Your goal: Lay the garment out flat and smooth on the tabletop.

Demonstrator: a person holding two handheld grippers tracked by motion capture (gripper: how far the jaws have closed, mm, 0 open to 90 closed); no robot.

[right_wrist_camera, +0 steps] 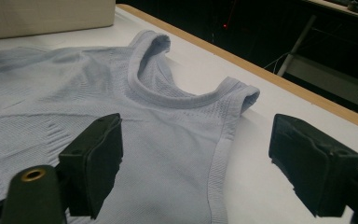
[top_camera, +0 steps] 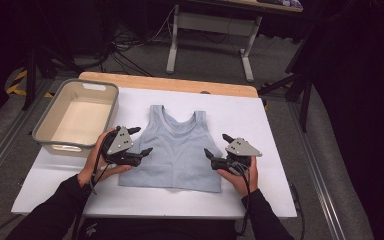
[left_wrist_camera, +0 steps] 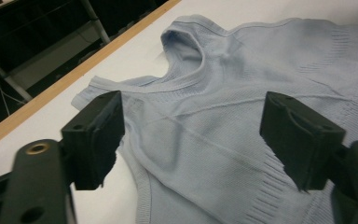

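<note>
Table [top_camera: 260, 200]: top [top_camera: 177, 150] between claws (open).

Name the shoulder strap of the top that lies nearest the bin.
The left strap of the grey-blue top, on the side toward the beige bin; the other strap lies farther from it.

High view looks down from the person's side; each gripper view sits close behind its own fingers, facing across the top [top_camera: 177, 145], which all share.
</note>
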